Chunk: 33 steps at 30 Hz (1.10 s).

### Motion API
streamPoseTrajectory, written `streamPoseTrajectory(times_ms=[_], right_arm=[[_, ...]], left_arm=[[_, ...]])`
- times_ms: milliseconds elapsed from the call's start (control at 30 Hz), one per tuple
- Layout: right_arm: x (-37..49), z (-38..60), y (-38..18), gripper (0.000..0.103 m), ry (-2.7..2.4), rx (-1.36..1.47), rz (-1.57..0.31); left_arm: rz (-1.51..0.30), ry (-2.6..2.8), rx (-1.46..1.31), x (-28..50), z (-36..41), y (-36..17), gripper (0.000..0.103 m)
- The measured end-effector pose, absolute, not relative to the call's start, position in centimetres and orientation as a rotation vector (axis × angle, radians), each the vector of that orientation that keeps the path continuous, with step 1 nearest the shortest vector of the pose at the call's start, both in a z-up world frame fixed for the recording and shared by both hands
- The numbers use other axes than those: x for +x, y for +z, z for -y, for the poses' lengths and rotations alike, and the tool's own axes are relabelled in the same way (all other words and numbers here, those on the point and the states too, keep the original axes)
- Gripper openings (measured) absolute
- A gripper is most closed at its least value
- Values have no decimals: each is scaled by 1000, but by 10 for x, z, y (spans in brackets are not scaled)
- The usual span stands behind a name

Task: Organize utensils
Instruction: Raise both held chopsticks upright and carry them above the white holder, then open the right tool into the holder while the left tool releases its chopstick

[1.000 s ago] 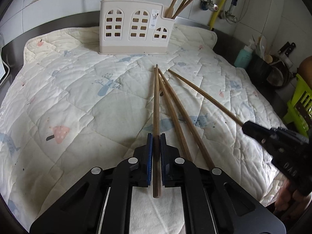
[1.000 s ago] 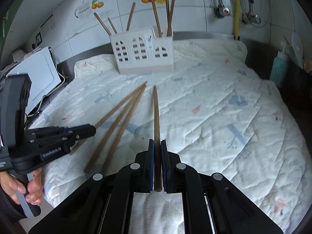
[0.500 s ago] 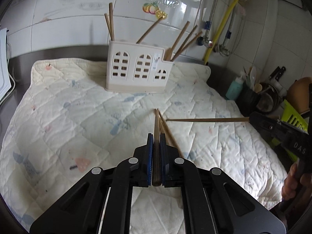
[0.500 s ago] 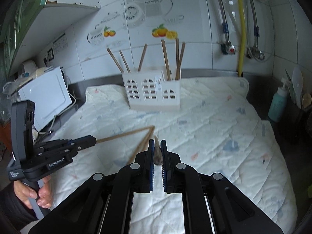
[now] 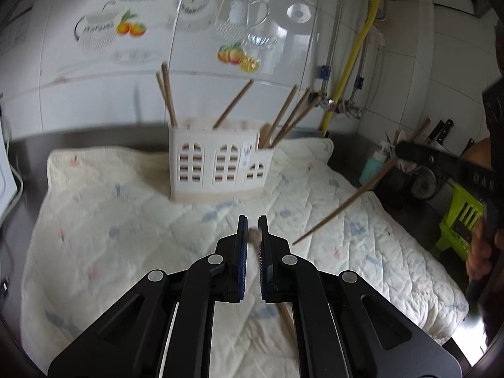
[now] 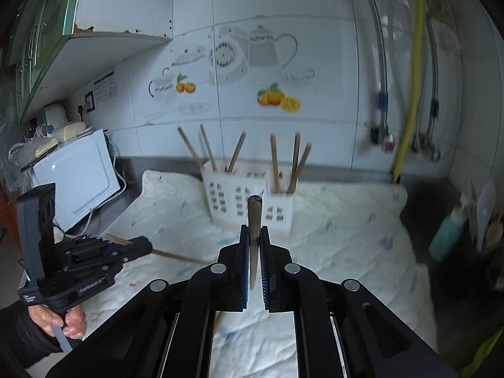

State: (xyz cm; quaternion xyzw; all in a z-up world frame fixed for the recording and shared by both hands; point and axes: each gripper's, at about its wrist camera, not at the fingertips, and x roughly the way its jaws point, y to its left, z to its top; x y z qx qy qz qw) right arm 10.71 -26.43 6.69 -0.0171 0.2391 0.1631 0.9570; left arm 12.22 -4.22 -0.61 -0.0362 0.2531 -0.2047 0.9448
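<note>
Presently both tongs, left (image 5: 253, 231) and right (image 6: 254, 236), each grasp a chopstick (image 6: 254, 220) before the holder (image 6: 249, 201); off-centre grips risk slipping.

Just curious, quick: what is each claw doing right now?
Left claw: shut on a brown wooden chopstick.
Right claw: shut on another brown wooden chopstick.

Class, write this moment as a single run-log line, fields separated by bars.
left gripper: shut on chopstick | right gripper: shut on chopstick | both above quilted mat | utensil holder: six chopsticks in
</note>
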Motion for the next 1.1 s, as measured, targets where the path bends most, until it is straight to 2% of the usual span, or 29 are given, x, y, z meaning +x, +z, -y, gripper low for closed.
streamPoseTrajectory(times_ms=[433,767,1100], right_arm=[[185,256,148,6,273,-98,-353],[252,248,132,6,254,-97,-426],[276,243,103,7,263,-97,-491]], left_arm=[[-475,-433,10,154,46,37,5],[-415,-419,32,176,44,73,5],[-264,-343,57,212,45,146,5]])
